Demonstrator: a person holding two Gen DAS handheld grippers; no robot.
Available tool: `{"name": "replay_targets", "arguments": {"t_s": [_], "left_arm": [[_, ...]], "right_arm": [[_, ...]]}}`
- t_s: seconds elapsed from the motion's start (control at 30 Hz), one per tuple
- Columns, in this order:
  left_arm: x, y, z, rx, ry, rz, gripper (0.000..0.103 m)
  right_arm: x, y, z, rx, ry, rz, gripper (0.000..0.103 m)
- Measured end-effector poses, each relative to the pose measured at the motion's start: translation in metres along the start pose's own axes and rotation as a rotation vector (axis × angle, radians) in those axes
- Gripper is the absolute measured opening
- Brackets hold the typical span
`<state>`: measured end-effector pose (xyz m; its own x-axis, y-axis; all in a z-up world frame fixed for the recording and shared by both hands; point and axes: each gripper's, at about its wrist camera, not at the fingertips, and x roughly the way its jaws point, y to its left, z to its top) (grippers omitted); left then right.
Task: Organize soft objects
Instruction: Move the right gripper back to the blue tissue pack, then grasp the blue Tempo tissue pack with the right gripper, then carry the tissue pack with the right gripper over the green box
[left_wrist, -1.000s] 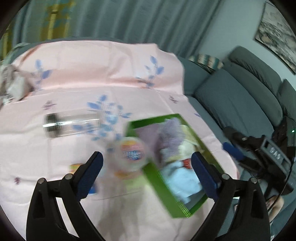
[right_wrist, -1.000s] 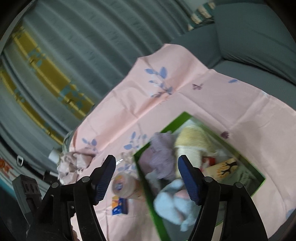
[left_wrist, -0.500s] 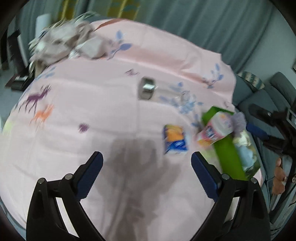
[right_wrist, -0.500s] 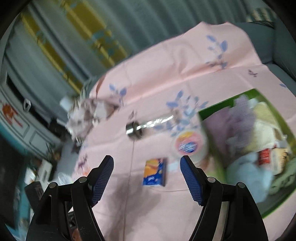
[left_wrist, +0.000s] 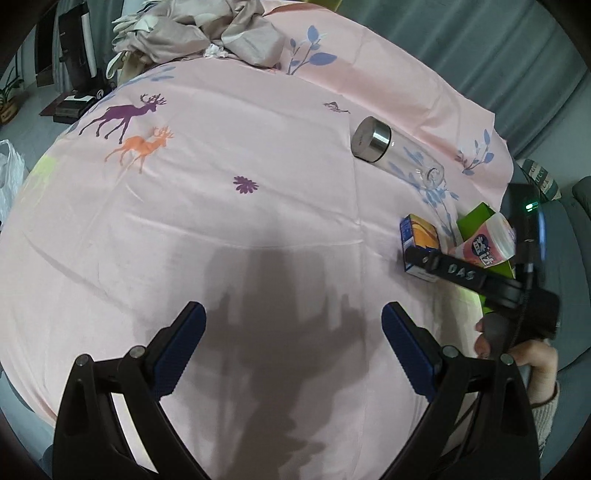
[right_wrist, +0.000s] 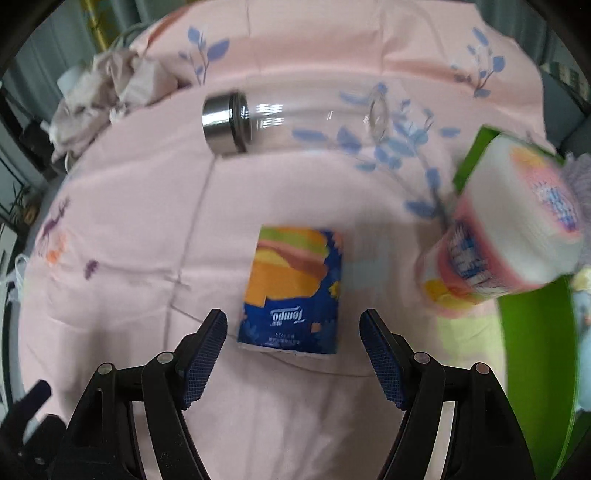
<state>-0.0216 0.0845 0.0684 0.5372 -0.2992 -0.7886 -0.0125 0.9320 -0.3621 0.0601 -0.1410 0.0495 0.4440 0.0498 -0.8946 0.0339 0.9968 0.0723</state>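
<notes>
Right gripper (right_wrist: 293, 349) hangs over the pink sheet (left_wrist: 221, 229), fingers spread wide, nothing between the pads. Just ahead of its tips lies the blue and orange tissue pack (right_wrist: 293, 290), flat on the sheet, not touched by either finger. To the pack's right, the pink and white tissue roll (right_wrist: 506, 229) leans on the corner of the green box (right_wrist: 532, 321), tilted, its printed end facing up and right. Soft pieces show inside the box at the far right edge, too blurred to name. Beyond the pack, a clear bottle with a steel cap (right_wrist: 280, 118) lies on its side. Crumpled beige cloth (left_wrist: 192, 29) sits heaped at the far end of the sheet.

Left gripper (left_wrist: 293, 325) also stands wide and empty, over bare sheet well left of the pack. A hand (left_wrist: 532, 354) grips the other tool at the right.
</notes>
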Motion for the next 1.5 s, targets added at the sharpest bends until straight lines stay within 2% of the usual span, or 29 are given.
{"name": "replay_targets", "arguments": {"t_s": [0.07, 0.1, 0.13, 0.3, 0.5, 0.57, 0.63, 0.8, 0.87, 0.93, 1.03, 1.07, 1.1, 1.13, 1.2, 1.37, 1.5], "left_arm": [[0.001, 0.001, -0.001, -0.004, 0.004, 0.0, 0.096], [0.001, 0.001, -0.001, -0.005, 0.007, -0.004, 0.096], [0.002, 0.001, -0.002, -0.006, 0.01, -0.01, 0.096], [0.007, -0.004, -0.003, 0.002, 0.025, -0.025, 0.095], [0.013, -0.013, -0.009, 0.016, 0.058, -0.064, 0.095], [0.016, -0.017, -0.013, 0.024, 0.071, -0.076, 0.095], [0.018, -0.021, -0.015, 0.025, 0.084, -0.087, 0.094], [0.029, -0.039, -0.023, 0.03, 0.135, -0.164, 0.091], [0.036, -0.05, -0.026, 0.035, 0.163, -0.208, 0.087], [0.043, -0.06, -0.029, 0.041, 0.181, -0.23, 0.076], [0.054, -0.074, -0.031, 0.053, 0.186, -0.231, 0.069], [0.054, -0.078, -0.031, 0.065, 0.167, -0.22, 0.064], [0.056, -0.081, -0.031, 0.079, 0.176, -0.224, 0.05], [0.059, -0.084, -0.031, 0.081, 0.191, -0.241, 0.041], [0.061, -0.087, -0.03, 0.077, 0.204, -0.273, 0.032], [0.052, -0.105, -0.029, 0.145, 0.161, -0.26, 0.03], [0.032, -0.127, -0.019, 0.201, 0.095, -0.293, 0.03]], "right_arm": [[0.003, -0.002, -0.002, -0.005, -0.007, -0.023, 0.066], [0.002, -0.002, -0.003, -0.015, -0.021, -0.041, 0.056], [-0.001, -0.002, -0.005, -0.022, -0.027, -0.048, 0.053], [-0.019, -0.004, -0.021, -0.021, 0.024, 0.085, 0.053], [-0.047, -0.002, -0.056, -0.03, 0.066, 0.193, 0.053], [-0.053, -0.005, -0.064, -0.025, 0.074, 0.226, 0.058], [-0.058, -0.01, -0.065, 0.006, 0.053, 0.245, 0.069], [-0.066, -0.036, -0.055, 0.114, -0.007, 0.312, 0.07], [-0.06, -0.039, -0.052, 0.131, 0.003, 0.364, 0.07], [-0.052, -0.037, -0.049, 0.127, 0.035, 0.393, 0.06], [-0.038, -0.033, -0.047, 0.115, 0.089, 0.397, 0.049], [-0.033, -0.033, -0.047, 0.117, 0.099, 0.404, 0.047], [-0.028, -0.033, -0.047, 0.127, 0.103, 0.42, 0.044], [-0.024, -0.034, -0.048, 0.137, 0.115, 0.43, 0.042], [-0.024, -0.038, -0.052, 0.144, 0.112, 0.437, 0.04], [-0.039, -0.043, -0.053, 0.144, 0.06, 0.439, 0.039], [-0.077, -0.053, -0.047, 0.146, -0.057, 0.431, 0.039]]}}
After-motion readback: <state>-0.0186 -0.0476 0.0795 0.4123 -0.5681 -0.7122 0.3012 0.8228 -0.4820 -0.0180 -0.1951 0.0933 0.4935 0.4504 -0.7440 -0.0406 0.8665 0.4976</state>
